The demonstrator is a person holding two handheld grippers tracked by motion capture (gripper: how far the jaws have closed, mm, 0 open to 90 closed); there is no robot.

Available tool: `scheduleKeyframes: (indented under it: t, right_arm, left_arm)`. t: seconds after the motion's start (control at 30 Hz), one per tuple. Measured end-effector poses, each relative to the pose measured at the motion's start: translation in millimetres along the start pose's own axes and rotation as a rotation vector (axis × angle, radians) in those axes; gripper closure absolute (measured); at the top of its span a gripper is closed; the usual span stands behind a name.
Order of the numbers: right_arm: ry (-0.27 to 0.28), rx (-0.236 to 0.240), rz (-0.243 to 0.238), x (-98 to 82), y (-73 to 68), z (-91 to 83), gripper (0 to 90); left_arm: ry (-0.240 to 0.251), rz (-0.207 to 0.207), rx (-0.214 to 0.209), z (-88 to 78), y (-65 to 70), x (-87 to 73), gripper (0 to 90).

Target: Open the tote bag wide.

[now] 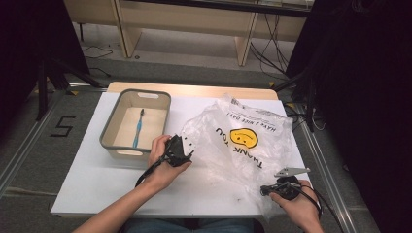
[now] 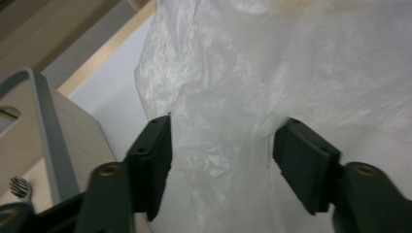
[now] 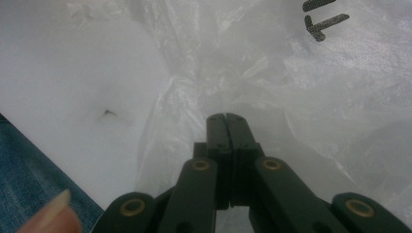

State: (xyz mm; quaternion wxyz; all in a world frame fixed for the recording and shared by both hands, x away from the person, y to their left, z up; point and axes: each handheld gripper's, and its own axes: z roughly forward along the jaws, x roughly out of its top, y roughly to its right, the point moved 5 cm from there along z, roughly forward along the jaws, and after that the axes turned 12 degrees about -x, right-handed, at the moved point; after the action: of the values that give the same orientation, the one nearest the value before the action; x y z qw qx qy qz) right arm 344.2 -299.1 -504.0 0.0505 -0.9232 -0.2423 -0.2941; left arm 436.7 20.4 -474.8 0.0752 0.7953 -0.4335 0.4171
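Spread wide, the jaws of the left gripper (image 2: 221,160) are set around a fold of the clear plastic bag (image 1: 245,141), beside the grey-rimmed bin (image 1: 110,127). Pressed together, the jaws of the right gripper (image 3: 226,127) are seen against the bag's near edge; whether film is caught between them cannot be told. A blue toothbrush (image 1: 138,128) is seen lying in the bin on the white table (image 1: 87,170).
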Motion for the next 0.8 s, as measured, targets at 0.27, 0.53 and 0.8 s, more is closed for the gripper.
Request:
scheduleKeyframes:
  t: [0.27, 0.53, 0.8]
  right_arm:
    - [0.001, 0.021, 0.0, 2.0, -8.0, 2.4, 89.6]
    - [0.0, 0.073, -0.021, 7.9, -24.7, 6.1, 84.3]
    - [0.202, 0.046, -0.125, 32.1, -30.2, -9.8, 58.8]
  left_arm:
    - [0.061, 0.002, -0.029, -34.1, 10.3, 4.1, 33.9]
    - [0.037, 0.005, -0.081, -46.0, 20.8, -21.4, 37.6]
    - [0.055, -0.022, -0.129, -52.9, 23.1, -34.1, 38.2]
